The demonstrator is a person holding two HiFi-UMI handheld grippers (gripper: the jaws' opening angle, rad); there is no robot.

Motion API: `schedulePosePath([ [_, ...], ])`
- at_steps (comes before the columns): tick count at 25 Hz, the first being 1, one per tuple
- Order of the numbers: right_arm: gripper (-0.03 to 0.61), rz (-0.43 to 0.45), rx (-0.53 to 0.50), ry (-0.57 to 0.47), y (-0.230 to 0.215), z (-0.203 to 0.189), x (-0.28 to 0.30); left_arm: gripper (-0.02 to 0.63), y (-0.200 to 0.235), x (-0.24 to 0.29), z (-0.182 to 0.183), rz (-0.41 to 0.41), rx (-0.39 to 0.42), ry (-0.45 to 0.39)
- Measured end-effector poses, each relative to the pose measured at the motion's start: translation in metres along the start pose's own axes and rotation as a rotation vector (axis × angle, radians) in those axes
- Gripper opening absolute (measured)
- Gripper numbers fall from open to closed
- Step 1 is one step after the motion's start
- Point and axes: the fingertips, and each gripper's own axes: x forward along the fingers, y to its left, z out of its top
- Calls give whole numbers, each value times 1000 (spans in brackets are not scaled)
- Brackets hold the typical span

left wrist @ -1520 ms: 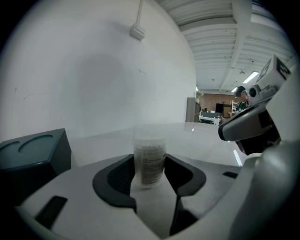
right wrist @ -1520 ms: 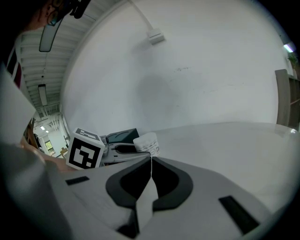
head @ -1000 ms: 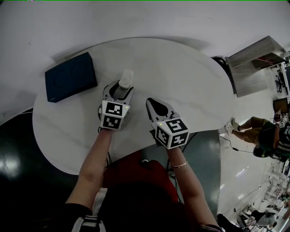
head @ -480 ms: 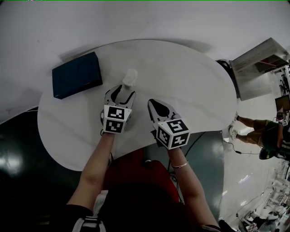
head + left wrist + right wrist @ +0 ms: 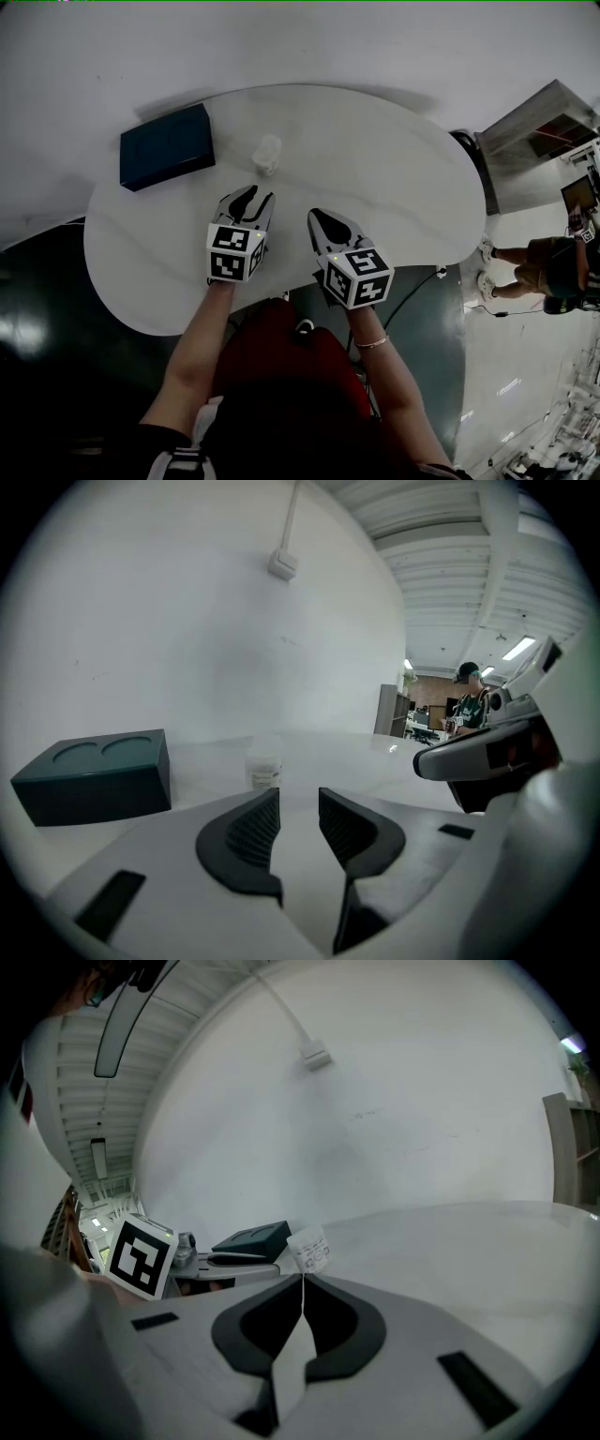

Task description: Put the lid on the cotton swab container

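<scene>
The cotton swab container (image 5: 267, 153) is a small pale tub with a printed label, standing upright on the white round table (image 5: 394, 178). Its top is too blurred to make out the lid. In the left gripper view the container (image 5: 264, 769) stands beyond my left gripper (image 5: 298, 799), apart from it. The left gripper (image 5: 251, 194) is open; its jaws have just been closing, with nothing between them. My right gripper (image 5: 316, 216) sits beside it, nearer the front edge. Its jaws are shut, tips touching and empty (image 5: 303, 1277). The container (image 5: 309, 1249) shows just past those tips.
A dark blue box (image 5: 167, 145) with two round recesses on top lies at the table's back left, also seen as the box (image 5: 94, 775). A grey shelf unit (image 5: 544, 131) and a person (image 5: 553, 272) stand off the table to the right.
The left gripper, earlier around the container, has let go and drawn back towards me. The container stays upright on the table. The right gripper has barely shifted.
</scene>
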Motion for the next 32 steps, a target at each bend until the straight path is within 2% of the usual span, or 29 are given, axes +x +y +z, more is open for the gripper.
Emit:
schedulePosePath([
  [6,17,20,-8,-16,9,-3,-21,98,-18,-26,3,0,-38,-34],
  [13,17,22,-29,-44,20,-4,-42,57,-31,-57,1,10,-46,-65],
  [32,17,23,-58,-106,45,-8,-105,26,-79,-130,6,4,-85,-142],
])
